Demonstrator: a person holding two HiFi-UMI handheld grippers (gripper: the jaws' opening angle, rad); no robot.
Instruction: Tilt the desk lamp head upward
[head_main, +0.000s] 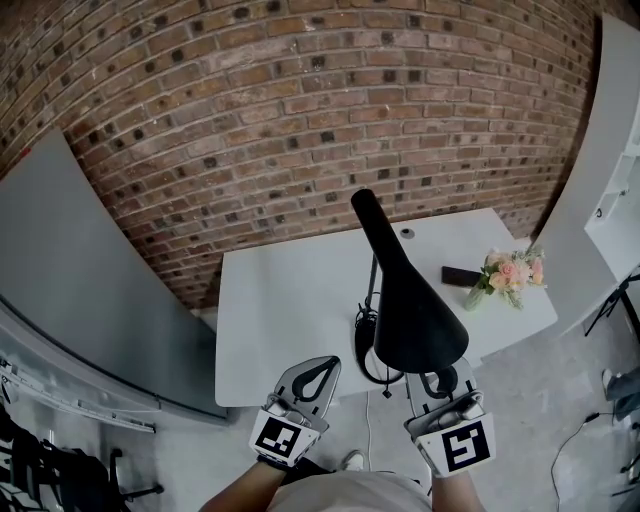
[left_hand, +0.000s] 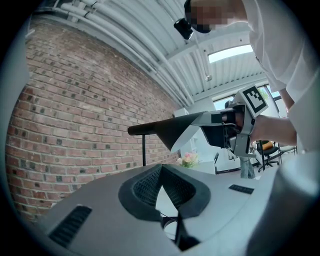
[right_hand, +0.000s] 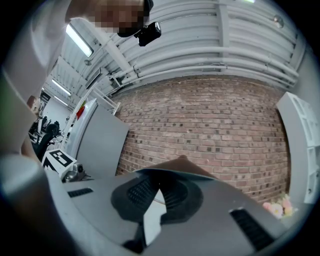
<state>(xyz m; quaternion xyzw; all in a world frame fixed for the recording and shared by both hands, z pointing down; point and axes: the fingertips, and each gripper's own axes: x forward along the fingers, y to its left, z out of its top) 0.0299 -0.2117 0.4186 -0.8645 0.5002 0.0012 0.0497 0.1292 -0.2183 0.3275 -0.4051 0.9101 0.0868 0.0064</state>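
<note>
Nearest to the camera, the right gripper has its fingers closed on the thin rim at the wide end of the lamp head. In the right gripper view the edge of the shade crosses just at the fingertips. I think the hold is at this rim because it is the point farthest from the hinge, so a small lift there turns the whole head.

The left gripper is beside the wide end of the lamp head, on its left and not touching it. Its fingers are pressed together with nothing between them (only the table shows through the gap behind the tips). It seems to wait as a spare hand, perhaps to steady the lamp if the base slides.

The lamp head lies nearly level now, with its narrow end toward the brick wall. Under the head, the thin stem goes down to the white table, and a black cable curls there. Right of the lamp head lie a dark flat object and a small bunch of flowers, well apart from it.
</note>
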